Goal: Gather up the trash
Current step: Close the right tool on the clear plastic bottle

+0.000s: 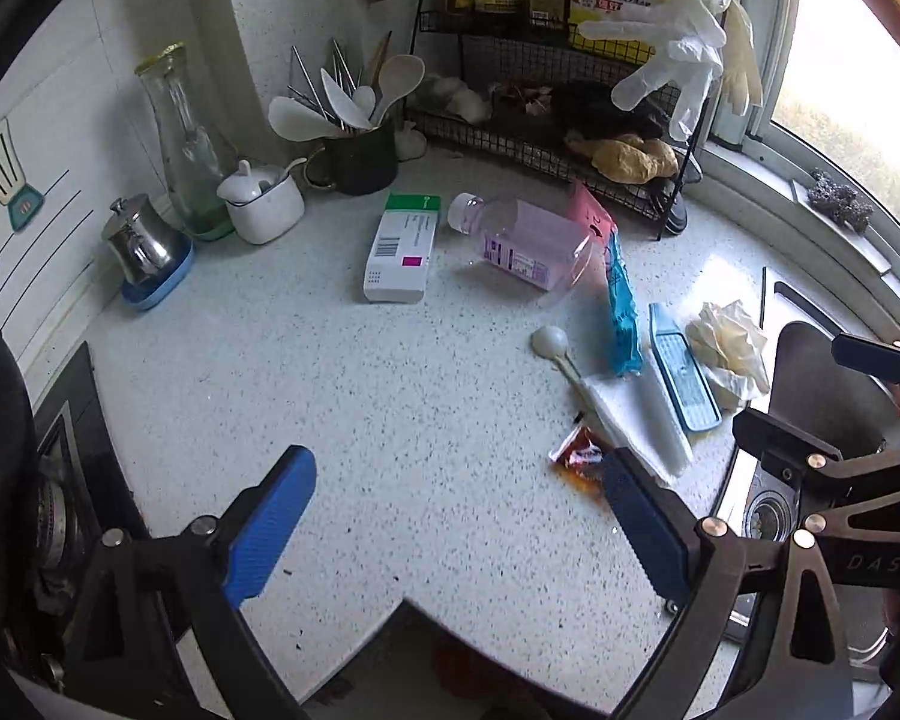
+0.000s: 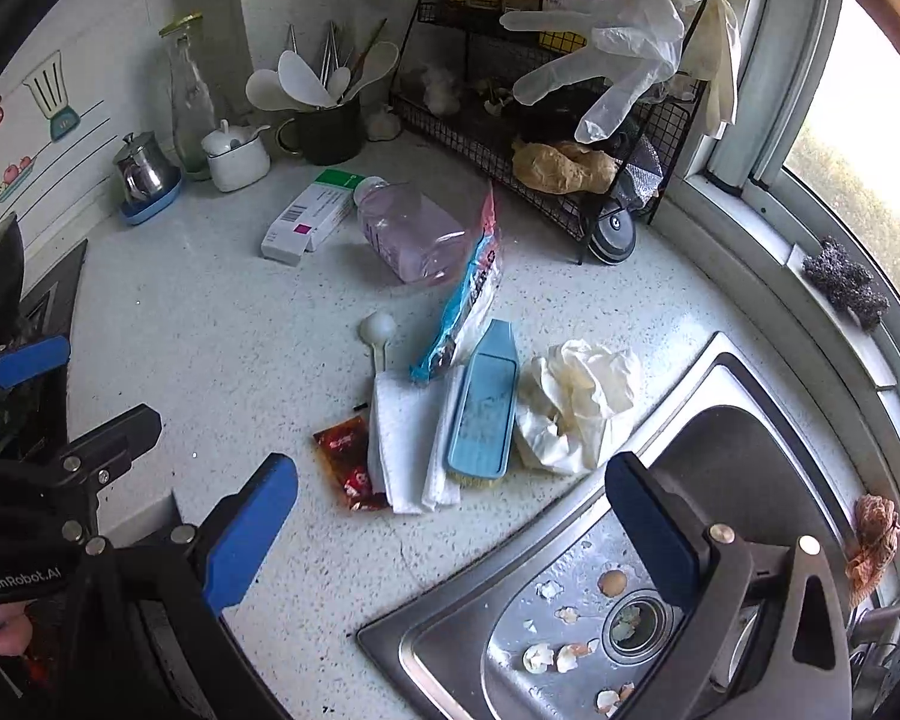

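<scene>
Trash lies on the speckled counter (image 1: pixel 330 396): a white-green medicine box (image 1: pixel 399 249) (image 2: pixel 312 216), an empty pink-labelled plastic bottle (image 1: pixel 522 243) (image 2: pixel 417 234), a blue snack wrapper (image 1: pixel 623 306) (image 2: pixel 462 312), a red sauce packet (image 1: pixel 579 456) (image 2: pixel 348 465), crumpled tissue (image 1: pixel 729 348) (image 2: pixel 576 402), and a white plastic spoon (image 1: pixel 555 345) (image 2: pixel 379 330). My left gripper (image 1: pixel 456 531) is open and empty above the counter, its right finger beside the sauce packet. My right gripper (image 2: pixel 450 531) is open and empty at the sink's edge.
A folded white cloth (image 2: pixel 411 438) and a blue brush (image 2: pixel 483 405) lie by the tissue. Eggshell bits lie in the steel sink (image 2: pixel 744 450). A wire rack (image 1: pixel 546 120) with gloves, a utensil cup (image 1: pixel 354 162), jars and a stove (image 1: pixel 60 480) ring the counter.
</scene>
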{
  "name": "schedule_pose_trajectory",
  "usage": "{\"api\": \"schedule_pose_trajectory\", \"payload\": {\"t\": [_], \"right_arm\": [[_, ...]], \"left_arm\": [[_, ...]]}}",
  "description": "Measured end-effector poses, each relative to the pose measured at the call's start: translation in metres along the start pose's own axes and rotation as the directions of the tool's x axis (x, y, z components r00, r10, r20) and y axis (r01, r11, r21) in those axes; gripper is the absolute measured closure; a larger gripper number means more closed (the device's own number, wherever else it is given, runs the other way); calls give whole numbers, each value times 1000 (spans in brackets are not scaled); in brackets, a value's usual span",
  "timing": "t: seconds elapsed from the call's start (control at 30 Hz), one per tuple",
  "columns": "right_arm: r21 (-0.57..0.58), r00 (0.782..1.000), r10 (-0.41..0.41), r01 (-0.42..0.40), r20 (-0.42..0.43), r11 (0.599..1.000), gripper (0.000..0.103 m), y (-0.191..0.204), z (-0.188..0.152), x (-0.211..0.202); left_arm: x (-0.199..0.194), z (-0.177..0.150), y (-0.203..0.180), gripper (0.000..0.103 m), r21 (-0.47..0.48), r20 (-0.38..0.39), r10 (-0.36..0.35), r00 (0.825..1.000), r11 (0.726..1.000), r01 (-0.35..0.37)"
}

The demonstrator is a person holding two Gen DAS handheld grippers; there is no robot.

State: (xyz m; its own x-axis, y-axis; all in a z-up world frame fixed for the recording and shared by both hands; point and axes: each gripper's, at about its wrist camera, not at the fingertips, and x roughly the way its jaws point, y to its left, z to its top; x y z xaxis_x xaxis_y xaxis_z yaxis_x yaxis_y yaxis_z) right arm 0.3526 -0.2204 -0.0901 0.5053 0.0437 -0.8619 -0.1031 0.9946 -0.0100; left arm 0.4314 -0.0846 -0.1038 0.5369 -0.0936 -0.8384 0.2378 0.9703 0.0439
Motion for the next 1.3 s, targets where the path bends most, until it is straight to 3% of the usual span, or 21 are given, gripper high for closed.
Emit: {"api": "schedule_pose_trajectory", "payload": {"t": [0.4, 0.63, 0.83, 0.97, 1.07, 1.3], "right_arm": [[-61, 998, 40, -43, -45, 997, 1, -15, 76, 75], [-173, 994, 103, -109, -47, 979, 1, -1, 115, 107], [-317, 984, 162, -176, -71, 932, 1, 37, 141, 126], [-376, 980, 170, -195, -99, 906, 1, 52, 152, 148], [-387, 977, 169, -206, -128, 899, 1, 55, 154, 168], [-361, 973, 142, -201, -184, 910, 1, 51, 151, 196]], "left_arm": [[86, 71, 13, 8, -92, -86, 22, 996, 995, -30], [110, 80, 40, 8, -184, -128, 64, 990, 979, -88], [120, 76, 79, 8, -273, -166, 92, 982, 952, -135], [132, 77, 90, 8, -258, -187, 145, 972, 947, -191], [143, 78, 93, 8, -258, -201, 139, 970, 947, -189], [164, 84, 87, 8, -215, -213, 144, 967, 958, -190]]}}
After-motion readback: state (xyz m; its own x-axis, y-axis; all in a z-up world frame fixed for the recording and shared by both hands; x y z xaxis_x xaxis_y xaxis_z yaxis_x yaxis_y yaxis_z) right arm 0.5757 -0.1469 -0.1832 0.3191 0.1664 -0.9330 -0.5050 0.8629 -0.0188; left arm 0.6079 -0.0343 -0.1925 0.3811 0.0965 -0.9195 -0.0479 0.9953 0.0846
